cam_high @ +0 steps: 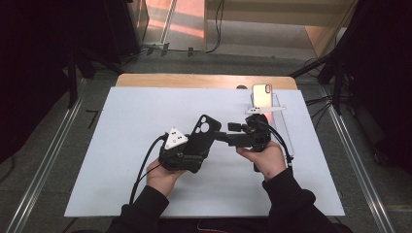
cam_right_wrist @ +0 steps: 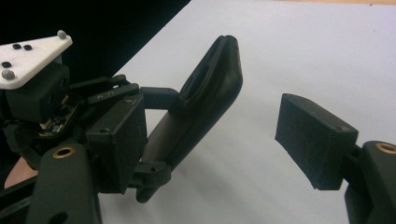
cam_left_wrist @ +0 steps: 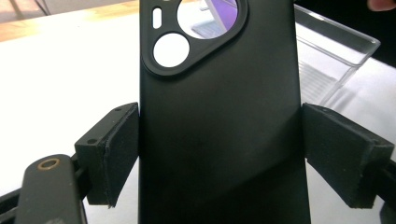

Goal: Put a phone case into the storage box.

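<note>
Left gripper (cam_high: 194,148): clamped on the black phone case (cam_high: 200,136), one pad on each long edge, seen plainly in the left gripper view where both pads (cam_left_wrist: 112,151) press the case sides
Phone case: held tilted above the white table sheet (cam_high: 121,145), camera cut-out end up and away from the person, just left of the sheet's middle
Right gripper (cam_high: 232,133): jaws spread apart with nothing between the pads; it points leftward toward the case from the right hand (cam_high: 265,158), and its tips lie just beside the case edge
Right gripper view: case (cam_right_wrist: 205,107) seen edge-on in the other gripper's clamp, own right pad (cam_right_wrist: 313,137) well clear of it
Far right of sheet: a phone (cam_high: 261,95) stands upright in a clear stand (cam_high: 282,114)
</note>
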### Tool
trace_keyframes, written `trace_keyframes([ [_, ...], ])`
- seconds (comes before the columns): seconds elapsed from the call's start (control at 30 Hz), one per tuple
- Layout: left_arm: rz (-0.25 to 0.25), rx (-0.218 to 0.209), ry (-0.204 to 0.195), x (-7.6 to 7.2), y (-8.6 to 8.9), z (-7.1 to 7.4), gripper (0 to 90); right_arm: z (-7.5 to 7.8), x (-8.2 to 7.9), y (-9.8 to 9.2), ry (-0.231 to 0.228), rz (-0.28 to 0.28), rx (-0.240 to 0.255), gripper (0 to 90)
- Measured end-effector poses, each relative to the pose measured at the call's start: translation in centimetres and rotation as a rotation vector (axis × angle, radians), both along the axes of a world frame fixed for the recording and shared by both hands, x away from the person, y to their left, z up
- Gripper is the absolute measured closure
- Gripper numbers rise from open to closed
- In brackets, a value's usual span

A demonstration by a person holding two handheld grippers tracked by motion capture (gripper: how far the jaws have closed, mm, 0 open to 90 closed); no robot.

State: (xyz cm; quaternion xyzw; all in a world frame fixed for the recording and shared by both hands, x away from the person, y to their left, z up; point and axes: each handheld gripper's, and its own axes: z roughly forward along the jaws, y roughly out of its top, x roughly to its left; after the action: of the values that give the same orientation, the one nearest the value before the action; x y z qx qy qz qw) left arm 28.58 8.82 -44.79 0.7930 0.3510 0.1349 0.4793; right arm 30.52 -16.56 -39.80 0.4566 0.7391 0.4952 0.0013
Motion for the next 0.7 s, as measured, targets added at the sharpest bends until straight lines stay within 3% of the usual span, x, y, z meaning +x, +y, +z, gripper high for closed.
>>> trace_keyframes([
  [0.5, 0.020, -0.035, -0.089, -1.0, -0.4, -0.4, 15.1, -0.5, 1.7, 1.4, 0.083, -0.007, 0.031, 28.2],
  [0.6, 0.021, -0.042, -0.107, -1.1, -0.5, -0.4, 15.0, -0.4, 2.0, 1.5, 0.093, -0.010, 0.044, 33.0],
  [0.7, 0.025, -0.051, -0.097, -1.0, -0.5, -0.5, 15.0, -0.2, 2.1, 1.4, 0.101, -0.019, 0.062, 41.3],
])
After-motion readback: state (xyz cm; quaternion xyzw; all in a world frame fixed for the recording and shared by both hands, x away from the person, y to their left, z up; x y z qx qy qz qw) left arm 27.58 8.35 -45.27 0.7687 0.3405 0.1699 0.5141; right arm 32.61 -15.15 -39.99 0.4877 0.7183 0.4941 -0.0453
